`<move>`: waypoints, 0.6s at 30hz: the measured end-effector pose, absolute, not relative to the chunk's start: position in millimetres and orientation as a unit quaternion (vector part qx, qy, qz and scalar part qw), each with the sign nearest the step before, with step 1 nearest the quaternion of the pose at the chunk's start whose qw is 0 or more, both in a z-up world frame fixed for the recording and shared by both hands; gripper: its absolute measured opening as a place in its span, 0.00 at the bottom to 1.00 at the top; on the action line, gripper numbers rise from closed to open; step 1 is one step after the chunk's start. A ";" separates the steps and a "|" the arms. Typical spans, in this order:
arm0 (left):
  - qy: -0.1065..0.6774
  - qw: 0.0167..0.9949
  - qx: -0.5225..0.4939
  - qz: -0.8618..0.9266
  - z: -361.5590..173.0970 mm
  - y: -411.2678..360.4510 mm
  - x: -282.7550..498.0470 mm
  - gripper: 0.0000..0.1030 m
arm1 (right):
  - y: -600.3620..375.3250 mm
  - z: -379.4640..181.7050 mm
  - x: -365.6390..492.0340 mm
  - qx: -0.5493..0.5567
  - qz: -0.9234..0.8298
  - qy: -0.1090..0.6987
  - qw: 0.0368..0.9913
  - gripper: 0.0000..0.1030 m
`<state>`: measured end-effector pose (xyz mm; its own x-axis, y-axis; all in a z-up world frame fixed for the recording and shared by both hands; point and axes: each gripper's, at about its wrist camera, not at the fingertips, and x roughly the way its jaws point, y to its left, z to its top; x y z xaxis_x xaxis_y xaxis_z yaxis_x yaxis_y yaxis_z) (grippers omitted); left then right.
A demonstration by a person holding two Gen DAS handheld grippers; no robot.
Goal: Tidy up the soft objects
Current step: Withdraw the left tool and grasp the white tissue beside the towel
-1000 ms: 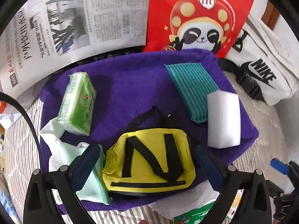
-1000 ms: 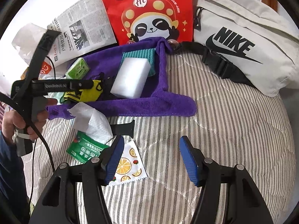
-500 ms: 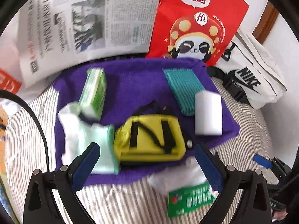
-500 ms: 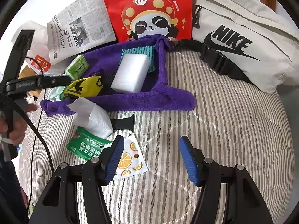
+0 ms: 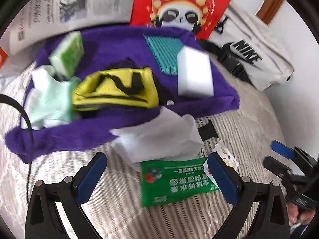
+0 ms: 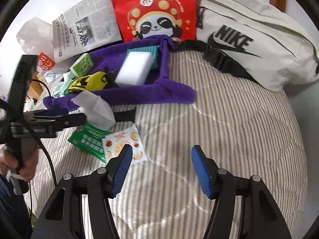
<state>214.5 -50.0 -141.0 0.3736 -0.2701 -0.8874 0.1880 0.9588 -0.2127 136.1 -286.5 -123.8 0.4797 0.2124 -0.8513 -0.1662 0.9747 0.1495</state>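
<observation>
both claws, left gripper [image 5: 157,174] and right gripper [image 6: 161,168], gape empty; crumpled white tissue [image 5: 159,137] overlaps green packet [image 5: 177,181].

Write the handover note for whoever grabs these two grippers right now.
Left gripper: open, holding nothing, above the green packet and crumpled white tissue.
Right gripper: open, holding nothing, over bare striped bedding.
On the purple towel: yellow pouch, white sponge, teal cloth, green tissue pack, mint cloth.
Left: tissue, green packet and fruit-print sachet lie off the towel on the bedding.
</observation>
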 end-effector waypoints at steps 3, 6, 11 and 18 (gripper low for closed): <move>0.535 0.838 -0.014 -0.108 -150.7 -62.1 219.2 0.98 | -297.9 -131.4 132.3 0.021 0.105 0.504 0.857 0.59; 0.532 0.841 -0.009 -0.101 -161.3 -70.7 220.4 0.98 | -309.4 -141.9 132.9 0.025 0.097 0.514 0.852 0.59; 0.500 0.863 0.023 -0.066 -163.5 -81.5 215.9 0.89 | -320.6 -155.2 137.7 0.035 0.094 0.526 0.844 0.59; 0.493 0.865 -0.010 -0.092 -153.1 -70.5 211.0 0.31 | -318.6 -157.5 137.2 0.033 0.102 0.526 0.844 0.59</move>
